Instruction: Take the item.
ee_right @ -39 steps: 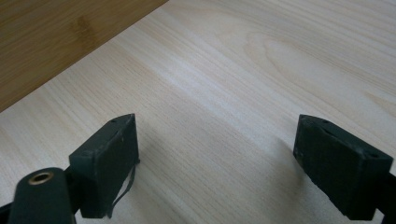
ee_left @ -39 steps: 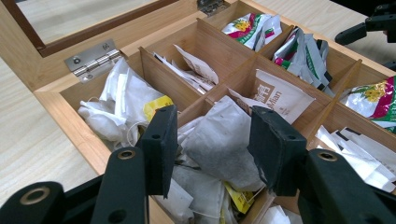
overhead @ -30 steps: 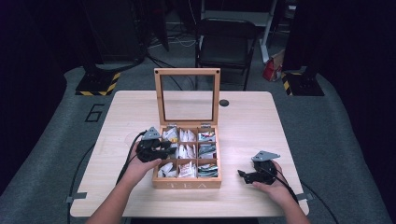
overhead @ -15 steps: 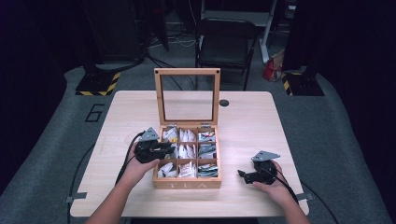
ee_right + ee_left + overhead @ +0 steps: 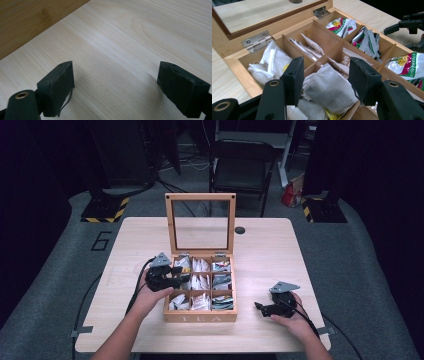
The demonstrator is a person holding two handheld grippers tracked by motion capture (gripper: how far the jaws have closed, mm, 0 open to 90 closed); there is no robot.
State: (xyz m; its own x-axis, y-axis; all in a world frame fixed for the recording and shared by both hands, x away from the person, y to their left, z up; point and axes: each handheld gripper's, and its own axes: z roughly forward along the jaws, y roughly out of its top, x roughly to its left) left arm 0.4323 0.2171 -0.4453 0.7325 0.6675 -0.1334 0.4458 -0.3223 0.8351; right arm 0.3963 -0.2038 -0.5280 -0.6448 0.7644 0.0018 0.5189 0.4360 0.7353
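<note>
Pale wooden table [image 5: 260, 245]: left gripper [image 5: 324, 82] has edged into the tea box [image 5: 200, 315], jaws open around a teabag [image 5: 329, 90]; right gripper [image 5: 265, 309] rests open.

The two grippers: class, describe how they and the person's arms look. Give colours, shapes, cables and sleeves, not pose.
Both the left gripper and the right gripper are black, each topped by a grey three-cornered plate and trailing a black cable. Up close, the jaws end in blocky black pads on arms with brass-coloured pivot rings. The forearms are bare; no sleeves show.
</note>
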